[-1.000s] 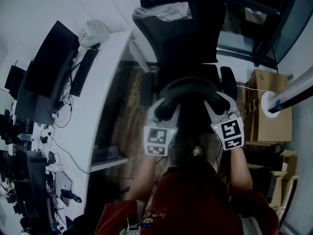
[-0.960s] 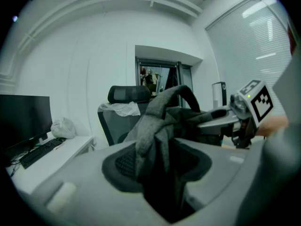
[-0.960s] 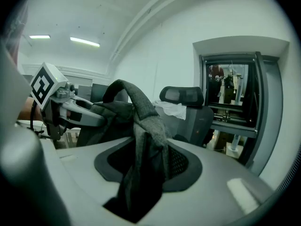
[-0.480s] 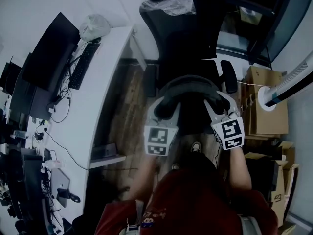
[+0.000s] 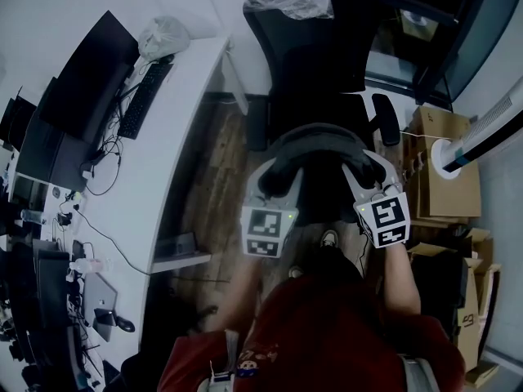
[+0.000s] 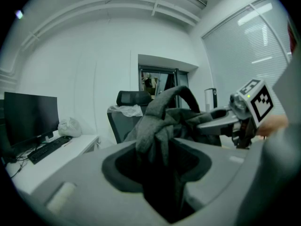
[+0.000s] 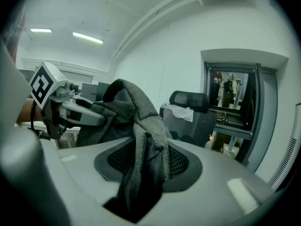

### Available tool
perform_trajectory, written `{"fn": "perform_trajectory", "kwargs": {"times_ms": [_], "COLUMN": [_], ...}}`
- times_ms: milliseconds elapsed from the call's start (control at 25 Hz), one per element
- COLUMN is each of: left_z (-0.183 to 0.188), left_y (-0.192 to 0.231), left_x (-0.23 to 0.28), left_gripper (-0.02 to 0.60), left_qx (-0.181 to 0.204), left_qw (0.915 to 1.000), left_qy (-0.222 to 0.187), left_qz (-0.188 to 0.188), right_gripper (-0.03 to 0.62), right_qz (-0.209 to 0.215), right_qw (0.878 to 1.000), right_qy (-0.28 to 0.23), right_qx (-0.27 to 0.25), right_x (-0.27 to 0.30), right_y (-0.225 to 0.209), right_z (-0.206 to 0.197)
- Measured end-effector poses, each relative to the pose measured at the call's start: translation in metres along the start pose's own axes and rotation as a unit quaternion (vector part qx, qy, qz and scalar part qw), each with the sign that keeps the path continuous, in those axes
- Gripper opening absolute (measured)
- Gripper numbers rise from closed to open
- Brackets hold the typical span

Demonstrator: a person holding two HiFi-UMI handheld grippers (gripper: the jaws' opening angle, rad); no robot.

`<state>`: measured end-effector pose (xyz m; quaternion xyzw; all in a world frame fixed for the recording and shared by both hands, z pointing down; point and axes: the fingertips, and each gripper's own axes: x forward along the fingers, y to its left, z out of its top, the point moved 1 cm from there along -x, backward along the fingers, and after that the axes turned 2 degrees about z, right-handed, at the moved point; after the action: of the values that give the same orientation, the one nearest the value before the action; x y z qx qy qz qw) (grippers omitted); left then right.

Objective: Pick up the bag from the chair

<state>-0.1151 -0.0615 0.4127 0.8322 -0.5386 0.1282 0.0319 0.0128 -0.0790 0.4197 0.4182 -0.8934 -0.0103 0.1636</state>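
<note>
Holds a grey bag (image 5: 317, 147) of coarse, felt-like weave in the air, slung in a dark arc between two handheld grippers, in front of a black office chair (image 5: 315, 64) and clear of its seat. Pinches a bunched fold of the cloth in the left gripper (image 5: 275, 180), its smooth pale jaws partly closed on the fabric, with a rounded strap looping above. Clamps the right gripper (image 5: 365, 174) likewise on a crumpled hanging fold, against a black mesh-textured pad. Carries a marker cube (image 5: 268, 231) of black-and-white squares on each tool. Frames crinkled clear plastic (image 5: 290, 5) draped over the chair's curved headrest. Takes in, at the left, a long white desk (image 5: 176, 162) bearing a flat black monitor (image 5: 82, 80), a slim keyboard (image 5: 143, 98), tangled cables and a knotted white plastic sack (image 5: 161, 37). Catches, at the right, brown cardboard boxes (image 5: 445, 182) standing on the floor.
</note>
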Motion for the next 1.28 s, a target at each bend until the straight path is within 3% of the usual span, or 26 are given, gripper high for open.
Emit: {"fn": "perform_trajectory", "kwargs": {"times_ms": [1280], "left_z": [0.000], "left_y": [0.004], "left_x": [-0.034], "left_gripper": [0.173], "left_qx": [-0.003], "left_qw": [1.0000], "left_qy": [-0.006], "left_qz": [0.000], "right_gripper": [0.160], "right_qz": [0.005], "right_qw": [1.000], "right_qy": [0.001], "right_qx": [-0.011], "right_x": [-0.013], "right_y": [0.029], "right_z": [0.011]}}
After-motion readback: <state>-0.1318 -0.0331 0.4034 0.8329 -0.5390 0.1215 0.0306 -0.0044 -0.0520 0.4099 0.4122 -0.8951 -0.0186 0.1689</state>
